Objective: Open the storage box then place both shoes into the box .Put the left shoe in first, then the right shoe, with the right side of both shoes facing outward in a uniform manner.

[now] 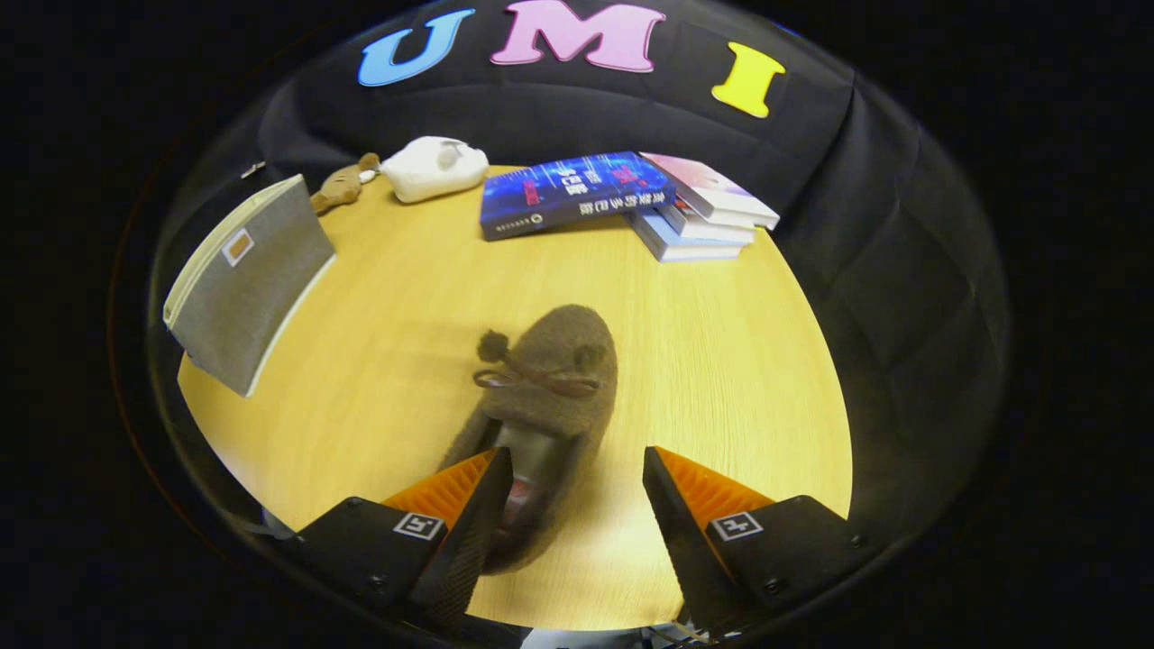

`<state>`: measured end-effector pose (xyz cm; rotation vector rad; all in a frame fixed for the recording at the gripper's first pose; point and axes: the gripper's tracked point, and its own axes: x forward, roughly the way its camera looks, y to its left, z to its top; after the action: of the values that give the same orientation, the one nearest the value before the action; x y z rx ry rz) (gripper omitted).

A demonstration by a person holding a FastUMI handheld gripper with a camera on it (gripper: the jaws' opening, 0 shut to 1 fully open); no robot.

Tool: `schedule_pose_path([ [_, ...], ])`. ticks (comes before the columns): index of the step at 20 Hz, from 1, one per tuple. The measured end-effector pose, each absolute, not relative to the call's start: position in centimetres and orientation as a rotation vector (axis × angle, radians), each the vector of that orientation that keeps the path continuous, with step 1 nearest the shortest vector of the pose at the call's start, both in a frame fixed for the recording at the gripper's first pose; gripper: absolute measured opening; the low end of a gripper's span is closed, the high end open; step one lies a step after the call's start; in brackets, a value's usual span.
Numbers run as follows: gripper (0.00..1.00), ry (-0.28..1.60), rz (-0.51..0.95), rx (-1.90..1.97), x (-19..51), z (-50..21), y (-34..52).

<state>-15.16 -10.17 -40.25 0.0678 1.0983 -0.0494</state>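
A brown fuzzy shoe (550, 379) with a bow and pom-poms lies on the wooden table (721, 361), toe pointing away from me. Its heel end and opening sit between my fingers, closer to the left fingertip (478, 487), which overlaps the shoe's rim. My gripper (577, 451) is open, and the right finger stands apart from the shoe over bare table. I cannot tell whether the left finger touches the shoe. The grey fabric storage box (243, 279) stands at the table's left edge, well beyond and left of the fingers, and looks closed.
At the back of the table lie a blue book (572, 194) and a stack of books (708, 216). A white lumpy object (435, 167) and a small brown plush thing (343, 185) sit behind the box.
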Motion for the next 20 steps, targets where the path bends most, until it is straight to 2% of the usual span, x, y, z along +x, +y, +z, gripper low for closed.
schedule_pose_path([
  [2,0.87,1.115,-0.076,0.107,-14.2,-41.9,-10.6],
  [4,0.77,1.110,-0.098,0.121,-12.6,-43.1,-11.0],
  [6,0.60,1.110,-0.101,0.136,-11.6,-43.8,-10.5],
  [9,0.16,1.106,-0.158,0.090,-11.2,-44.0,-11.6],
  [10,0.09,1.107,-0.163,0.089,-11.4,-43.9,-11.4],
  [13,0.07,1.080,-0.154,0.148,-11.7,-41.4,-10.2],
  [20,0.07,0.918,-0.024,0.201,-7.9,-28.4,-3.4],
])
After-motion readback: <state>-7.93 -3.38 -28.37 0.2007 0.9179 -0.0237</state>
